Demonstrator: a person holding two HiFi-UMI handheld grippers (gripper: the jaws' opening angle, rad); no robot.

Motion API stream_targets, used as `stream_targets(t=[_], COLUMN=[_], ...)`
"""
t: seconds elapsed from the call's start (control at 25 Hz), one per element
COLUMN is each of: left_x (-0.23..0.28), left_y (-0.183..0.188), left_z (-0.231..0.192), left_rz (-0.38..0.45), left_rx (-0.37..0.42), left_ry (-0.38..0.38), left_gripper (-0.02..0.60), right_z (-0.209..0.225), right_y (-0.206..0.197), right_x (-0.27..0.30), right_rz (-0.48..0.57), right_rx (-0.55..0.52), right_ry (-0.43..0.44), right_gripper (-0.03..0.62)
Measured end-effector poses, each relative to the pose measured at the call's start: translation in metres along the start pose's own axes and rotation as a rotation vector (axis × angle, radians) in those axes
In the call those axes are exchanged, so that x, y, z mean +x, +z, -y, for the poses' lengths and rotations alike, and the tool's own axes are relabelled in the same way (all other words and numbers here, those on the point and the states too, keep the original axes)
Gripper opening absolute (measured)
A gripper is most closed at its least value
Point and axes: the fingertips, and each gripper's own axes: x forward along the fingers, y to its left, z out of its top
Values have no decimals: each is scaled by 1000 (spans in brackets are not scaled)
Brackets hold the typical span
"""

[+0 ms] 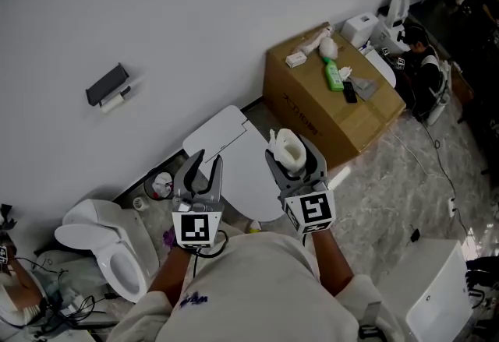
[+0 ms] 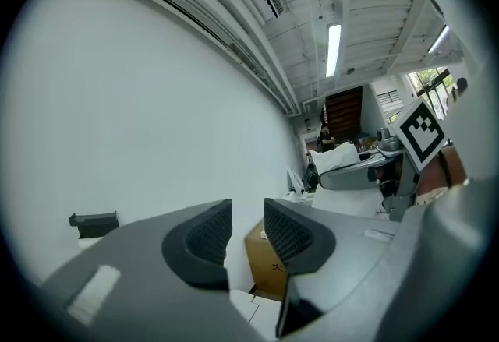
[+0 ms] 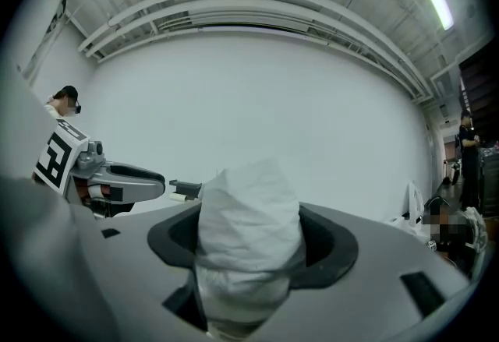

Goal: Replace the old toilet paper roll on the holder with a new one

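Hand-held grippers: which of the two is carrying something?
The right hand-held gripper: its jaws clamp a white toilet paper roll. The left hand-held gripper is open, nothing between its jaws.

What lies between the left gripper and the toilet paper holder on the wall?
Nothing stands there. In the head view, only bare white wall shows between the left gripper and the holder. The left gripper view agrees.

A plain white wall [image 1: 195,13] meets a grey marbled tile floor [image 1: 390,192]. A brown cardboard box [image 1: 304,111] stands on the floor beside the wall. A white ceramic toilet [image 1: 117,255] stands at lower left. A long fluorescent ceiling tube [image 2: 334,48] is lit
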Motion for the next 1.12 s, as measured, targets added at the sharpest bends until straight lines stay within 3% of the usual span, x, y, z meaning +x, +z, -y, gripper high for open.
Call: stream_targets(t=[0.36, 0.68, 0.92, 1.12], left_x=[-2, -15, -19, -17], left_y=[2, -18, -53, -84], left_z=[-11, -47, -114, -182], left_rz=[3, -93, -217, -274], left_rx=[-4, 51, 235, 245], left_ry=[43, 119, 210, 259], left_gripper=[208, 340, 367, 367], right_z=[-8, -36, -64, -94], right_y=[-2, -1, -8, -9], right_x=[6, 33, 78, 130], right_rz=[-12, -39, -70, -100], right_rx=[3, -8, -83, -121], right_ry=[36, 127, 145, 129], right_gripper=[299, 299, 299, 299])
